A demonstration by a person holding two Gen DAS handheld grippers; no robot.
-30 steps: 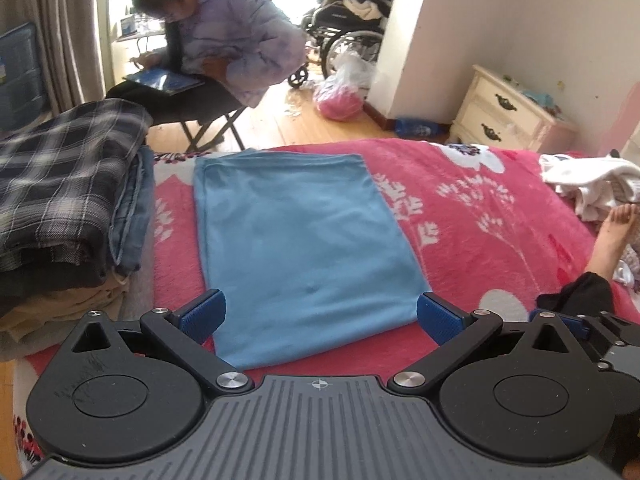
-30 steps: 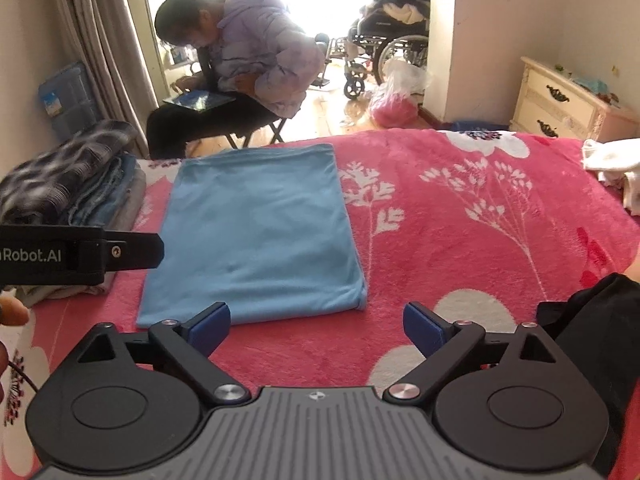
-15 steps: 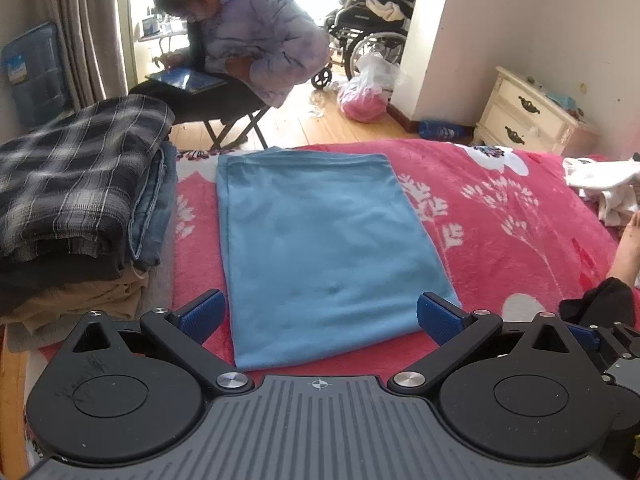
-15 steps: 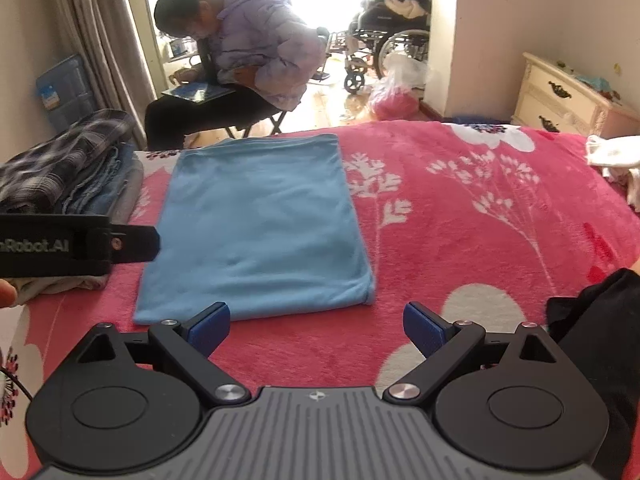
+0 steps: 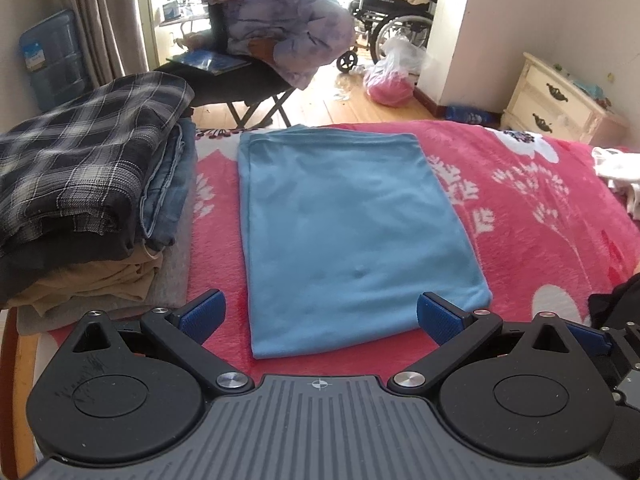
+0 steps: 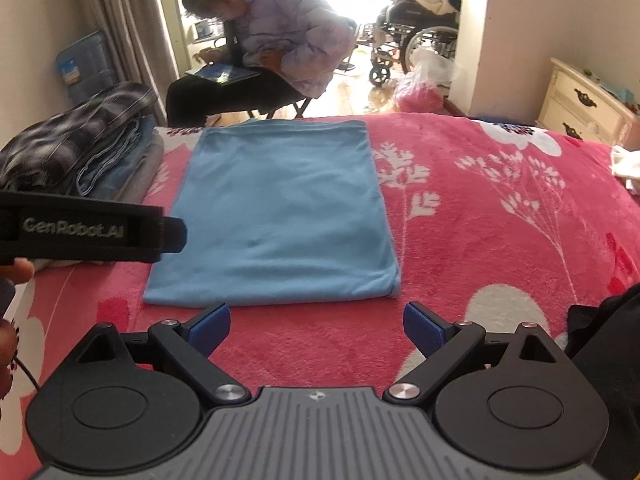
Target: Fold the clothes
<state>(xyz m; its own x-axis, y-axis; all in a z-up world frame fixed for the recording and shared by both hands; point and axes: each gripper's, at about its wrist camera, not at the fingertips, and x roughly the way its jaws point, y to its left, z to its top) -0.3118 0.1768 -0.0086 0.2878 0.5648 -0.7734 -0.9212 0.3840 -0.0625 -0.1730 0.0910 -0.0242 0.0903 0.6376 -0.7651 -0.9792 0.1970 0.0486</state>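
Observation:
A light blue garment (image 5: 344,232) (image 6: 280,216) lies folded into a flat rectangle on the red flowered blanket (image 5: 540,220) (image 6: 480,216). My left gripper (image 5: 318,314) is open, its blue pads just over the garment's near edge, nothing between them. My right gripper (image 6: 316,326) is also open and hangs a little short of the garment's near edge, holding nothing. The strap of the left gripper (image 6: 88,232) crosses the left side of the right wrist view.
A stack of folded clothes (image 5: 84,184) (image 6: 80,148), plaid on top, sits left of the blue garment. A person (image 5: 276,28) sits on a stool beyond the bed. White clothes (image 5: 616,172) lie at far right, by a cream nightstand (image 5: 560,100). A wheelchair (image 5: 396,20) stands behind.
Both grippers have moved forward and a little left, so the blue garment looms larger and the clothes stack comes further into view. Both stayed open; the garment has not moved.

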